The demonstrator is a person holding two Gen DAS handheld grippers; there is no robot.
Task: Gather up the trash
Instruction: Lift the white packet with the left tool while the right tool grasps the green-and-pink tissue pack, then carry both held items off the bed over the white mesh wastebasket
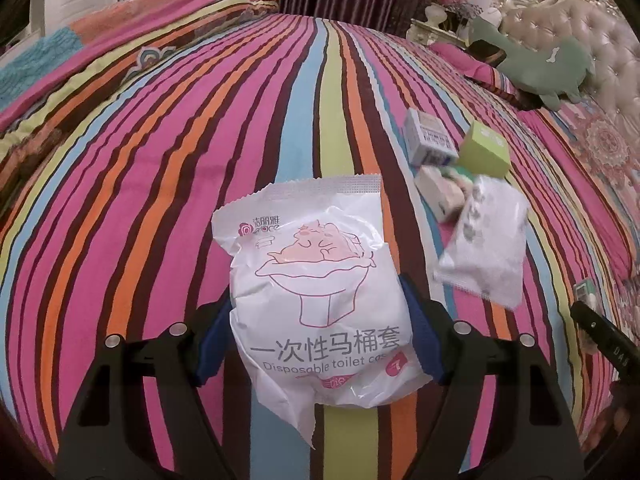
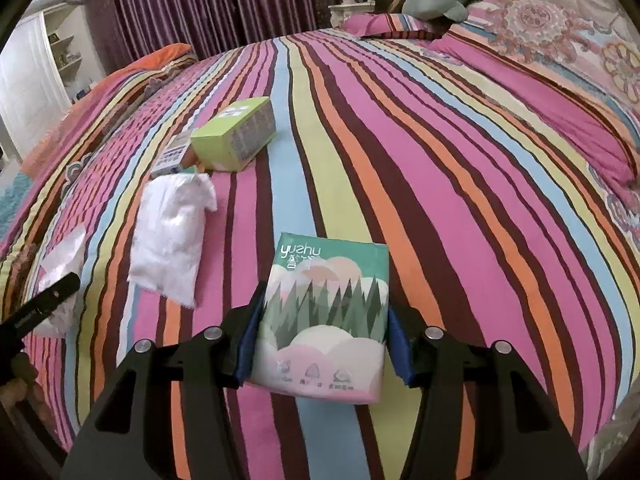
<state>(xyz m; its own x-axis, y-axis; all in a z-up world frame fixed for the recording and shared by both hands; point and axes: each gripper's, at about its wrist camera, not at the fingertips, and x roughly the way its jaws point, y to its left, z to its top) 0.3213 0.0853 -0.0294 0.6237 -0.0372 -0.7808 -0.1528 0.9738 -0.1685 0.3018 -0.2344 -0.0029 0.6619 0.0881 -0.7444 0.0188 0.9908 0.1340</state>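
Observation:
My left gripper is shut on a white disposable toilet-cover packet, held above the striped bedspread. My right gripper is shut on a green tissue pack printed with trees. To the right in the left wrist view lie a white crumpled wrapper, a green box, a white-blue box and a small cream pack. The right wrist view shows the same wrapper, green box and white-blue box to its left.
A green plush toy lies by the tufted headboard and a floral pillow. Purple curtains hang behind the bed. A folded orange quilt lies at the far left. The other gripper's black tip shows at the left edge.

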